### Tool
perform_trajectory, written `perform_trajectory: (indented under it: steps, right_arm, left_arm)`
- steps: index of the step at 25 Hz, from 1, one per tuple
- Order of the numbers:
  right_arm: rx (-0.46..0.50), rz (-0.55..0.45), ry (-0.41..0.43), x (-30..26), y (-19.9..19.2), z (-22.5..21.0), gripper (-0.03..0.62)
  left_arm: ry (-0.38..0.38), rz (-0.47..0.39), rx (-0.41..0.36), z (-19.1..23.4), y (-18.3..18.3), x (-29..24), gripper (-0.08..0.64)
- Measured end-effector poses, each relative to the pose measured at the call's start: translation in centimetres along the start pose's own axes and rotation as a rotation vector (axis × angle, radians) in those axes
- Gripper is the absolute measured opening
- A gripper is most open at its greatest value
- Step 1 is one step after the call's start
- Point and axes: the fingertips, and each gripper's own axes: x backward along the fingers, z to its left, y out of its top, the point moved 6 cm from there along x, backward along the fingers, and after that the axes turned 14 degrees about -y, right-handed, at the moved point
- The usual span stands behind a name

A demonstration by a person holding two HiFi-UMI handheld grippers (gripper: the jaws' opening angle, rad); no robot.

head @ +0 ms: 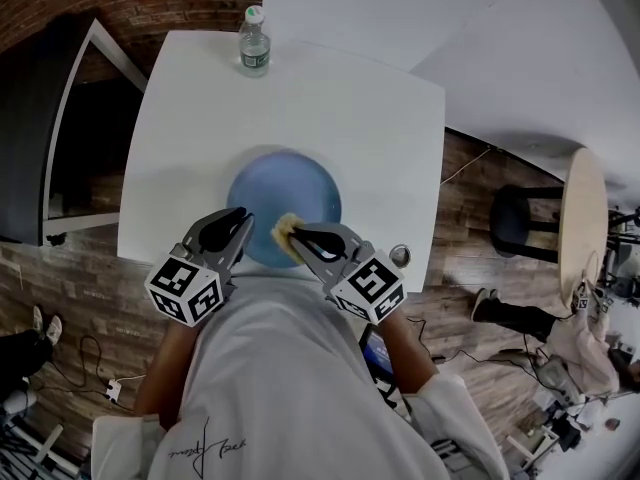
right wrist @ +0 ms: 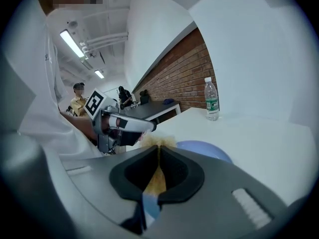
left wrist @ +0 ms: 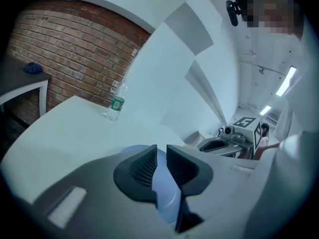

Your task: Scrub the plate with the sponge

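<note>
Left claw [left wrist: 160,156] is closing around the plate [head: 290,180] rim; right claw [right wrist: 158,154] pinches the sponge [head: 286,228], both forearms drawn in.

No text can be read. The green label [head: 253,61] on the water bottle [head: 254,28] is too small, and the script [head: 203,450] on the person's shirt [head: 280,368] is illegible.

Plate [head: 285,193]: blue, smooth, faint sheen; plastic or glazed ceramic, hard to tell. Sponge [head: 287,228]: yellow, fibrous, rough. Table [head: 330,108]: white, smooth, matt. Bottle [head: 254,43]: clear glossy plastic. Wall [left wrist: 65,59]: rough red brick. Floor [head: 80,278]: matt wood planks.
</note>
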Motion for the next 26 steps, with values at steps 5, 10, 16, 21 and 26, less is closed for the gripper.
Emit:
perform_trajectory:
  steps: [5, 10, 16, 21, 26]
  right_arm:
    - [-0.017, -0.054, -0.011, 2.1, 1.8, 0.1, 0.018]
    - [-0.016, -0.098, -0.028, 4.0, 3.4, 0.0, 0.018]
    - [0.007, -0.102, -0.033, 5.1, 3.9, 0.2, 0.018]
    - [0.008, -0.102, -0.037, 5.5, 3.9, 0.0, 0.018]
    - [0.032, -0.094, -0.016, 5.4, 3.7, 0.5, 0.018]
  left_arm:
    - [-0.033, -0.024, -0.060, -2.1, 1.4, 0.3, 0.018]
    - [-0.050, -0.073, -0.103, -3.7, 3.0, 0.5, 0.018]
    - [-0.050, -0.074, -0.104, -4.0, 3.0, 0.7, 0.018]
    - [-0.040, -0.047, -0.114, -4.3, 2.9, 0.6, 0.018]
    - [-0.012, -0.043, -0.120, -3.9, 2.3, 0.8, 0.018]
